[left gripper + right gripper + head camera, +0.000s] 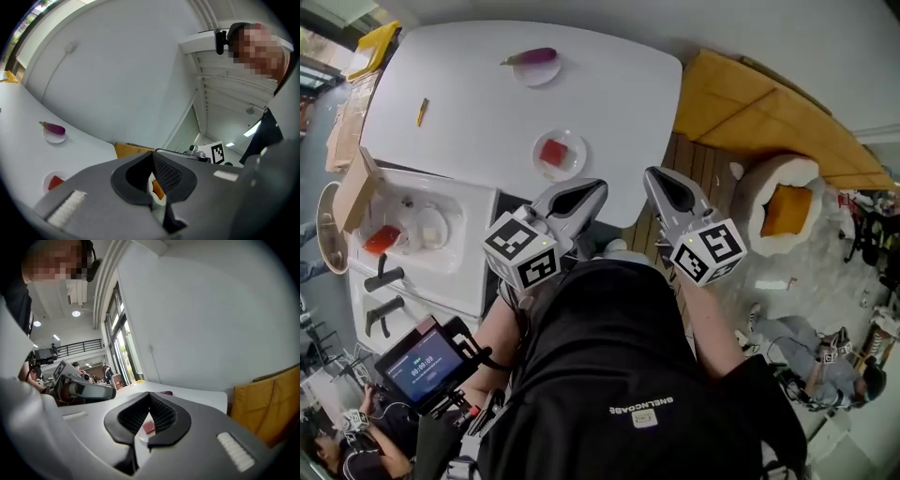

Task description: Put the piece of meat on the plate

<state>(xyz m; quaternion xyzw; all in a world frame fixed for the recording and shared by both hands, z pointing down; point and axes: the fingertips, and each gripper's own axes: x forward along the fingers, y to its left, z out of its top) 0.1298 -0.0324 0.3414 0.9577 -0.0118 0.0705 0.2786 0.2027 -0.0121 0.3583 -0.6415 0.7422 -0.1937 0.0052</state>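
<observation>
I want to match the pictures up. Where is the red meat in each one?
Head view: meat on its plate, upper middle.
Left gripper view: meat low near the left edge.
Right gripper view: meat small, just below centre.
Shared landmark: the purple eggplant, beyond the meat in all three.

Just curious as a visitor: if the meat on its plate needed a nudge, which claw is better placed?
Left, probably. The left claw points almost at the plate holding the meat. The right claw is farther off, by the table edge. Both are shut and empty.
</observation>
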